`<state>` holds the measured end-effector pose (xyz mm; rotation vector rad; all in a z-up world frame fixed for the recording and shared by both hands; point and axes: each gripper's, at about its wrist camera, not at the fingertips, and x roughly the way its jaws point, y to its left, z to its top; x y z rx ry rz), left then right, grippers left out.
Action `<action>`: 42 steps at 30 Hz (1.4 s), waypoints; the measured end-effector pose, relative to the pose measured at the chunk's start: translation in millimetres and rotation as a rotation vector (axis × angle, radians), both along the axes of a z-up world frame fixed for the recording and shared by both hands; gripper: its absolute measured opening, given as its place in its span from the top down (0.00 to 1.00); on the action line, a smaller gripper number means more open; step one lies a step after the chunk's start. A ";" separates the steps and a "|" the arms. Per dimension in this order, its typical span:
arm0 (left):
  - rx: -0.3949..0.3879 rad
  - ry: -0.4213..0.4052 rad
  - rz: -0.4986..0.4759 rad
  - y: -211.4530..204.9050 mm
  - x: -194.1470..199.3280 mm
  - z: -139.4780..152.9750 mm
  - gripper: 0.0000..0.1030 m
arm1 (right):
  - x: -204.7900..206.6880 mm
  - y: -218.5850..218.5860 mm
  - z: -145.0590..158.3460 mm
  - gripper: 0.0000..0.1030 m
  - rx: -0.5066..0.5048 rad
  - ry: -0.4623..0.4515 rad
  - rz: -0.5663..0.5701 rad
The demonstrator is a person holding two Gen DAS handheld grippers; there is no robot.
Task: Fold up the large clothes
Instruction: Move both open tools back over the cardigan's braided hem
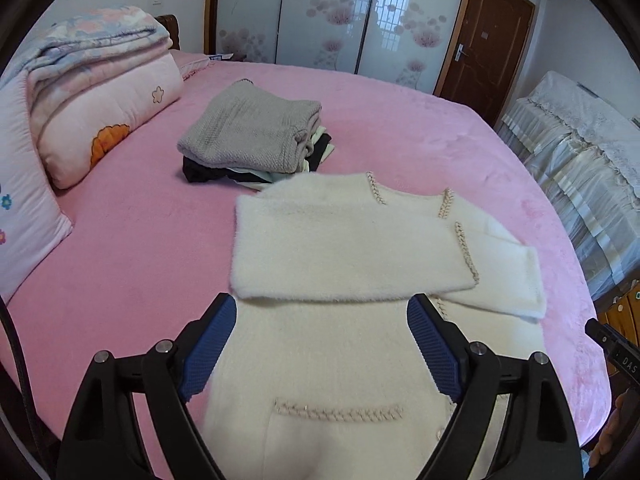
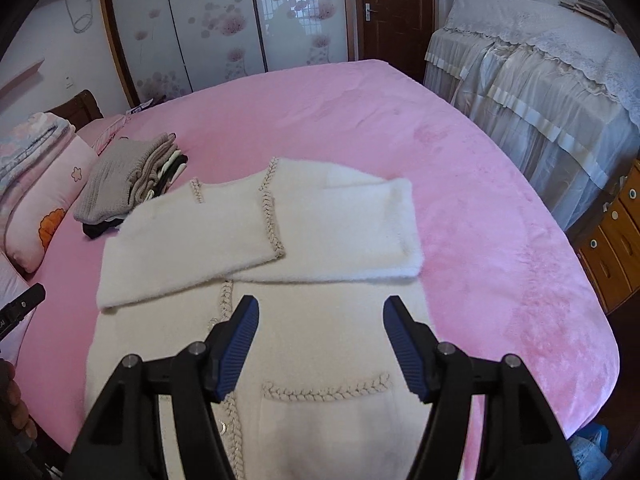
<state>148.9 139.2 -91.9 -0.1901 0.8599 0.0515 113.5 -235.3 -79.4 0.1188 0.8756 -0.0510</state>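
A fluffy cream cardigan (image 1: 344, 240) with beige braided trim lies flat on the pink bed (image 1: 132, 264), both sleeves folded across its chest. It also shows in the right wrist view (image 2: 320, 224). My left gripper (image 1: 320, 316) is open and empty, hovering over the cardigan's lower left half above a trimmed pocket (image 1: 340, 414). My right gripper (image 2: 320, 312) is open and empty, hovering over the lower right half above the other pocket (image 2: 326, 392). The right gripper's body shows at the left view's right edge (image 1: 612, 348).
A stack of folded clothes topped by a grey knit (image 1: 252, 132) sits beyond the cardigan. Pillows and a folded quilt (image 1: 92, 92) lie at the bed's left. A lace-covered piece of furniture (image 2: 552, 92) and wooden drawers (image 2: 616, 236) stand to the right. Wardrobe doors (image 1: 328, 12) are behind.
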 end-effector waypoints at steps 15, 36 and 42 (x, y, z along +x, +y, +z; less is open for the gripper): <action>0.038 -0.067 0.016 6.4 -95.4 39.9 0.16 | -121.6 -22.0 54.5 0.30 -0.085 -0.298 -0.076; 0.035 0.084 -0.020 31.1 -192.1 -81.6 0.16 | -206.4 -29.9 -34.6 0.23 -0.033 -0.166 0.055; 0.012 0.179 -0.029 47.8 -193.4 -130.2 0.16 | -213.6 -39.1 -75.2 0.23 -0.075 -0.067 0.077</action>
